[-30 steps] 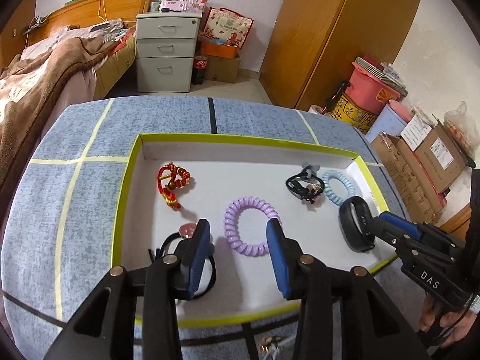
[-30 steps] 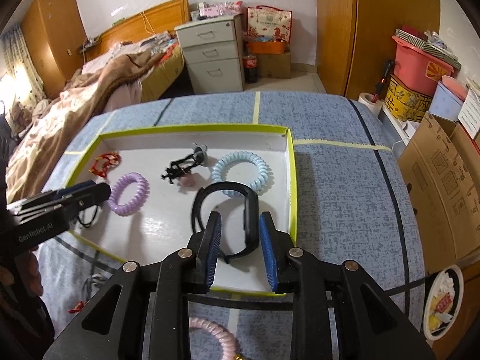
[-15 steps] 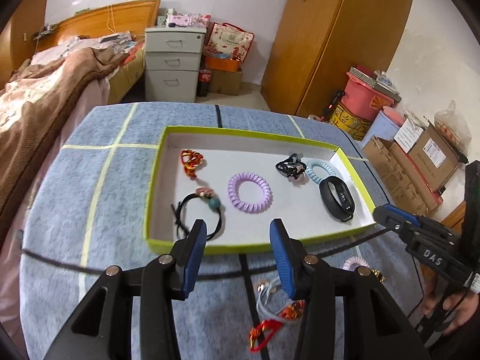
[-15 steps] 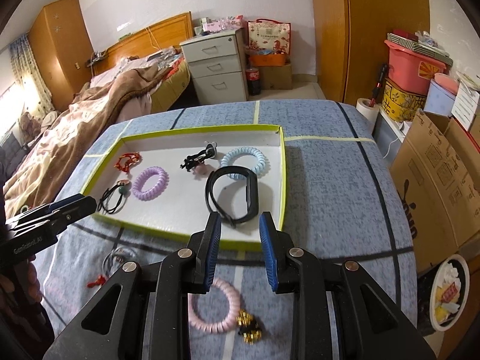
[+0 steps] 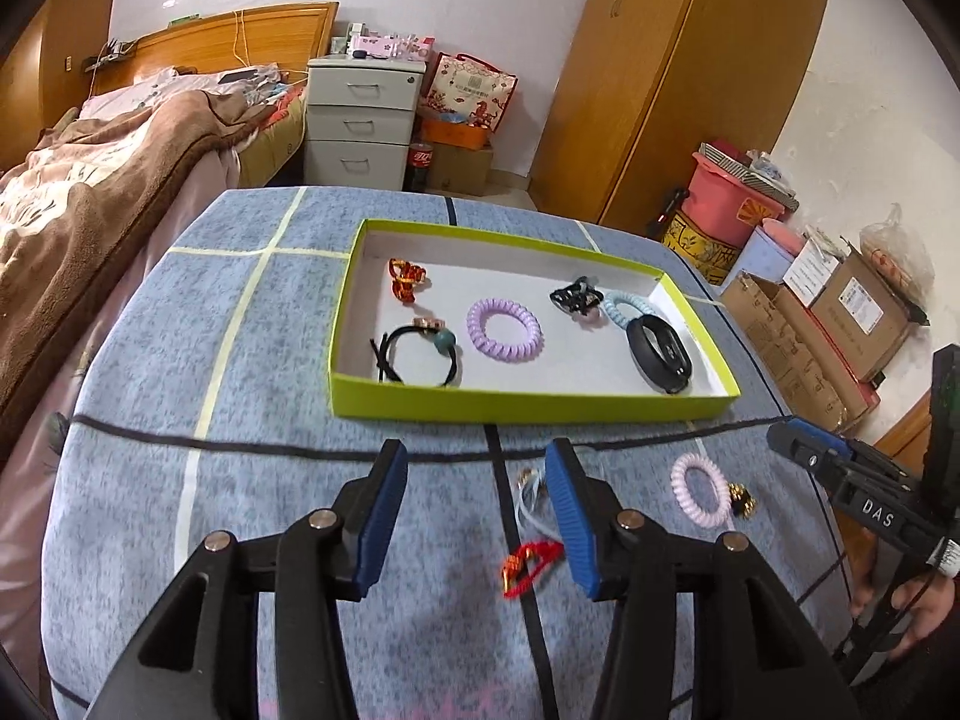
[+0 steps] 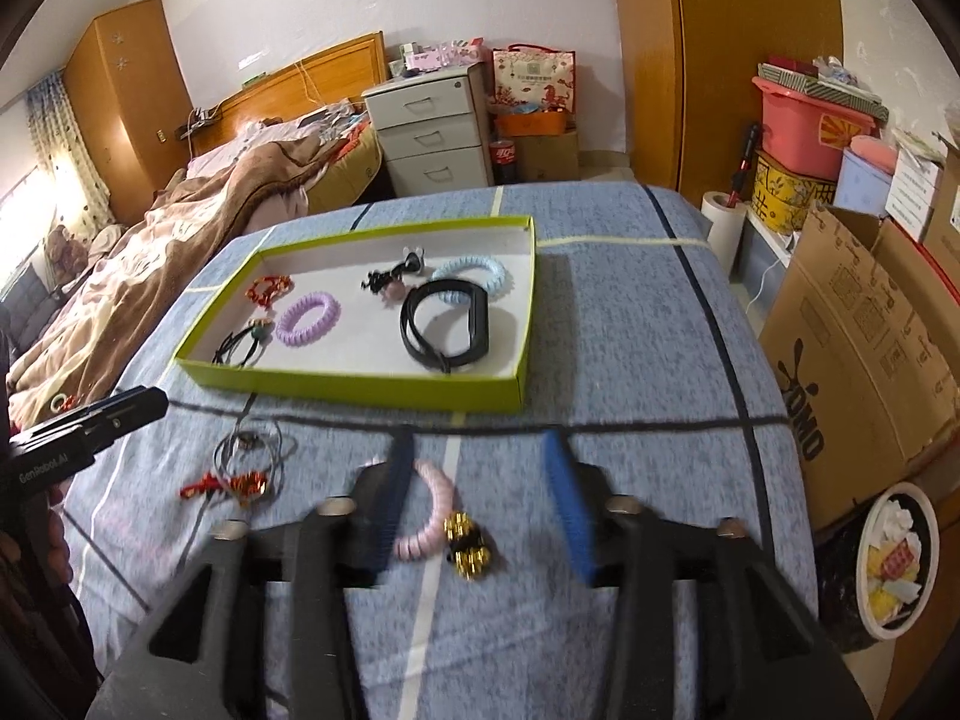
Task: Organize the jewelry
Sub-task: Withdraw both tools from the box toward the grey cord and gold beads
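A green-rimmed tray [image 5: 534, 407] [image 6: 360, 384] holds a black wristband [image 5: 659, 353] [image 6: 447, 324], purple coil tie [image 5: 504, 330] [image 6: 308, 311], blue coil tie [image 6: 471, 271], black elastic with a bead [image 5: 420, 354] and a red knot charm [image 5: 407, 279]. On the blue cloth in front lie a pink coil tie [image 5: 699, 489] [image 6: 427, 510], a gold bead piece [image 6: 468, 546], a red cord piece [image 5: 531, 561] [image 6: 231, 485] and a thin wire loop [image 6: 252, 450]. My left gripper [image 5: 477, 516] is open and empty above the cloth. My right gripper [image 6: 480, 504] is open above the pink tie.
The cloth-covered table [image 5: 240, 420] ends near a bed [image 5: 90, 180] on the left. Cardboard boxes [image 6: 870, 348] and a bin [image 6: 888, 558] stand on the right. A drawer unit [image 5: 360, 120] and a wardrobe [image 5: 672, 78] stand behind.
Both grippers have pulled back from the tray to the cloth in front. The black wristband was left lying in the tray. The right gripper has opened wider.
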A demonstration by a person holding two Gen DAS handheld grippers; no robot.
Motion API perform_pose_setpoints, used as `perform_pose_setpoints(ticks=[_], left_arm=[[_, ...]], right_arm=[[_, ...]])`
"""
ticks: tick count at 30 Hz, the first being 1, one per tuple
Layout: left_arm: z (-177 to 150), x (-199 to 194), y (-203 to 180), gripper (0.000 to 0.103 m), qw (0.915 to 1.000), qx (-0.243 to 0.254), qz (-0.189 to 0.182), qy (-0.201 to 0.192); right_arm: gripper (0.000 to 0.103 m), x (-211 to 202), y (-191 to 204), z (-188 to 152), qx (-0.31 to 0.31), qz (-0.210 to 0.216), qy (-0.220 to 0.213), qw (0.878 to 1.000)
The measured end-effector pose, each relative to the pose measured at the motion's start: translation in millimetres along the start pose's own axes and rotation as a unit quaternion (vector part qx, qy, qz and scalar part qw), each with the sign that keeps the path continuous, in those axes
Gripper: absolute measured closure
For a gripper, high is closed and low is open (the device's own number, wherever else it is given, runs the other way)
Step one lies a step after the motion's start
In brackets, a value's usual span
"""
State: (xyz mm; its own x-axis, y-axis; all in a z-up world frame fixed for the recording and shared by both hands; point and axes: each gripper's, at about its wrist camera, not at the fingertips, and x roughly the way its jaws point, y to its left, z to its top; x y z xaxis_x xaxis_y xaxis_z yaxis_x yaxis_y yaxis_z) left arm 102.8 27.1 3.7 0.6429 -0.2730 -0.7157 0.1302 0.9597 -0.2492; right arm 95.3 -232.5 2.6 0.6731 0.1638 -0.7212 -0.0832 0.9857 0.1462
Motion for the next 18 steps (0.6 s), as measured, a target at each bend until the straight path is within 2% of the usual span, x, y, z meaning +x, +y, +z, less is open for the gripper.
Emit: perform_pose_setpoints(ticks=[9,18], left_arm=[[-22.9,-10.4,9.9,0.048,0.9996,-0.017,-0.024,0.000],[-35.3,-8.0,14.2,0.048,0.9993,-0.017,-0.025,0.020]], right_arm=[[0.052,2.1,-4.6,-27.4,-0.005,-0.009,0.022,1.000],[0.052,9.8,6.4,-37.9,-0.043,0.002,0.043,0.998]])
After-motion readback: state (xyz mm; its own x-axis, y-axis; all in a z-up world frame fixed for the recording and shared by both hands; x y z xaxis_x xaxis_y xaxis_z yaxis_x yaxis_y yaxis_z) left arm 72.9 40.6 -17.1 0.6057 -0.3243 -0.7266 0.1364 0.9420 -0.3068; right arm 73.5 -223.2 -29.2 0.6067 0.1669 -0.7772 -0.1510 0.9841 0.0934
